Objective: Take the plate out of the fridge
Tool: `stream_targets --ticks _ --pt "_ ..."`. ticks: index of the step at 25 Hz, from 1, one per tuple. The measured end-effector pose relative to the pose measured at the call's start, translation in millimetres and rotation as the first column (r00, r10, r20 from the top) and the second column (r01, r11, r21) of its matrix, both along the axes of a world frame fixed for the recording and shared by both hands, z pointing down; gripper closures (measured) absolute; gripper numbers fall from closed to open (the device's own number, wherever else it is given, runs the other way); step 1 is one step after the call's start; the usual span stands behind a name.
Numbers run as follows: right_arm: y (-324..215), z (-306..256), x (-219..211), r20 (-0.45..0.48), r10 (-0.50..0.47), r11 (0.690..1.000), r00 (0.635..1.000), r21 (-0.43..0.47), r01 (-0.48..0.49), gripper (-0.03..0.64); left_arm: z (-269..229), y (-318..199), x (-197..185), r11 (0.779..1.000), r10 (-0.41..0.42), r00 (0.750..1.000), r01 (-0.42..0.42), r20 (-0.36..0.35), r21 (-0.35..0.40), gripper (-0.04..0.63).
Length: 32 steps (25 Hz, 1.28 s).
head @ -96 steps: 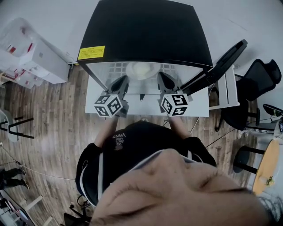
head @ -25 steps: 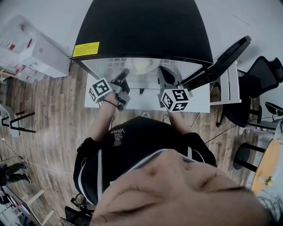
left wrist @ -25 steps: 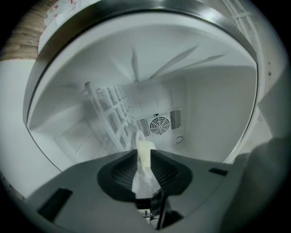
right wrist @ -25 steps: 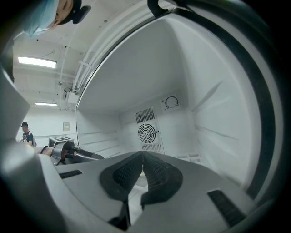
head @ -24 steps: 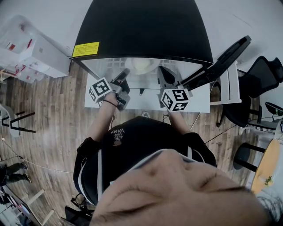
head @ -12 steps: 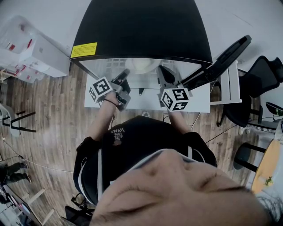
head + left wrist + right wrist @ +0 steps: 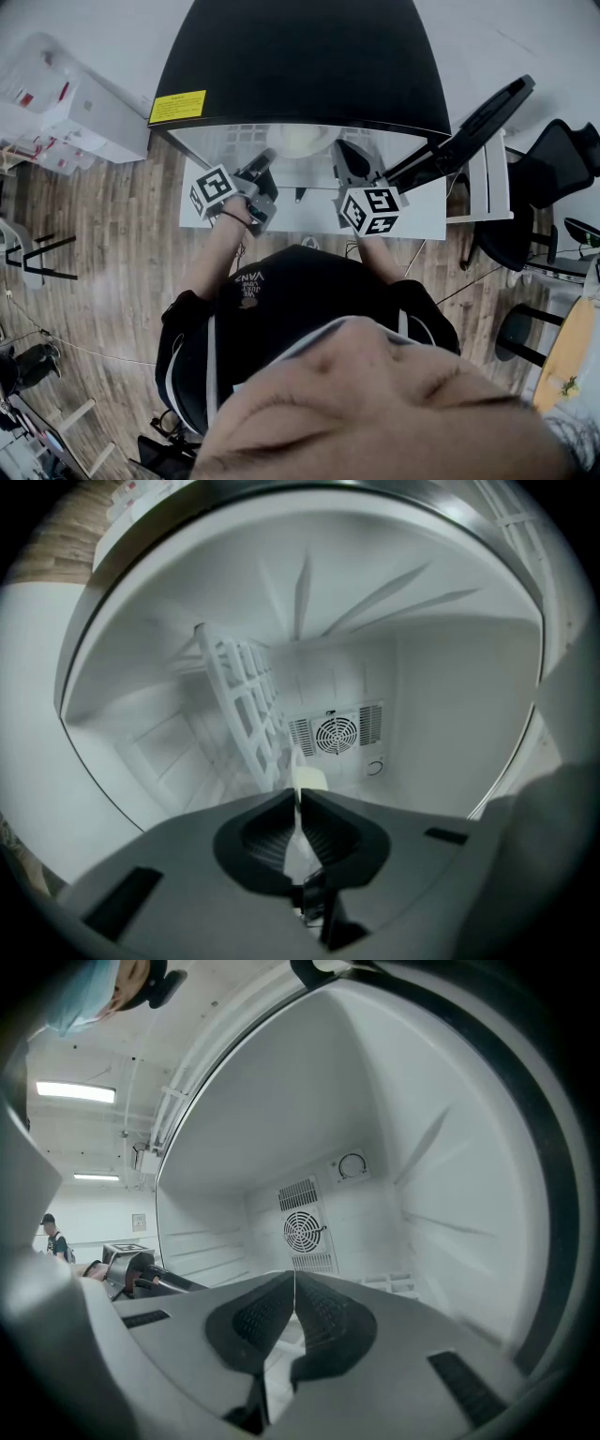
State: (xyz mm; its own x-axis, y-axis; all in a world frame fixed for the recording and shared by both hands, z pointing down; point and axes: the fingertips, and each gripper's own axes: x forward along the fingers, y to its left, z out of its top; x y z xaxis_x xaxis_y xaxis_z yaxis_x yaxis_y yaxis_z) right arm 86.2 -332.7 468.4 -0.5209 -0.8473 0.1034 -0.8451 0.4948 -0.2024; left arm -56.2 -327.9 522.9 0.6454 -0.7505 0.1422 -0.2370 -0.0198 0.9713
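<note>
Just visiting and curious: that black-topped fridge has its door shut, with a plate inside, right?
Not shut: the head view shows the fridge door swung open at the person's right. The black-topped fridge does have a plate inside.

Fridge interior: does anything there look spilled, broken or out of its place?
Nothing stands out. No spill or damage shows in the fridge, and the plate looks whole. The left gripper's jaws are closing with the plate's rim between them.
</note>
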Motion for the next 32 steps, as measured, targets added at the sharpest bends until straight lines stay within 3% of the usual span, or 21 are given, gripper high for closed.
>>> stream_targets --ticks 32 --pt "21 4 -11 0.000 0.025 1.000 1.000 -0.012 -0.025 0.604 -5 33 -14 1.000 0.005 0.998 -0.005 -0.069 -0.001 0.568"
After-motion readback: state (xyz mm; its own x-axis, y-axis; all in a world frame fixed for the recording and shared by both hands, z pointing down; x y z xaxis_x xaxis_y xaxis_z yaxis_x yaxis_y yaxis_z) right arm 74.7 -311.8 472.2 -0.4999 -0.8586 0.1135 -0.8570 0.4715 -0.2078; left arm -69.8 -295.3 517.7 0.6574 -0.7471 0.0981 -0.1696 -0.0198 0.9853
